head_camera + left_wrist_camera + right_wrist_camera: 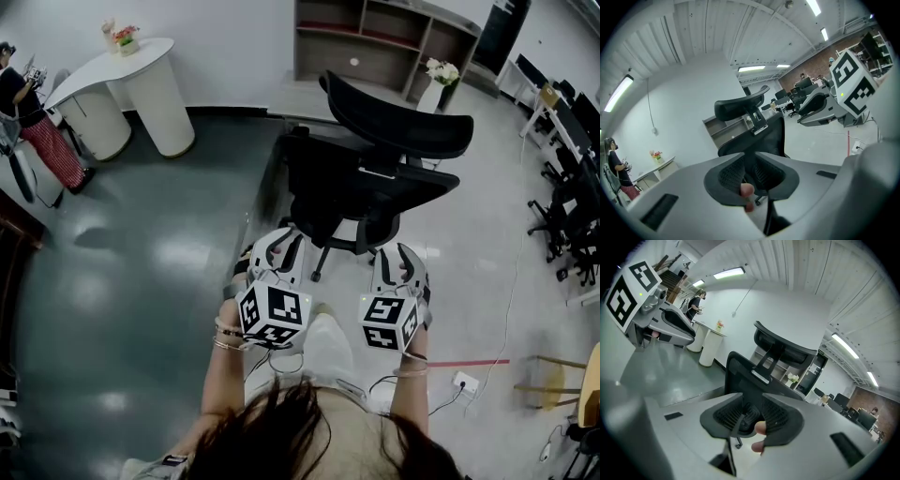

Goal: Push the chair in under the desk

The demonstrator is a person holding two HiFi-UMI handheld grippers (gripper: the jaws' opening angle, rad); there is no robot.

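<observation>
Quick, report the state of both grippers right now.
Left gripper: open, jaws narrowly apart, nothing between them; the black mesh office chair stands ahead, ungripped.
Right gripper: open, jaws apart, holding nothing.

This is an open-plan office. A black mesh swivel chair with a headrest stands on a glossy grey floor, with more black swivel chairs ranged along the right. A pale wooden open shelf unit, a white curved worktop and long ceiling strip lights complete it.
</observation>
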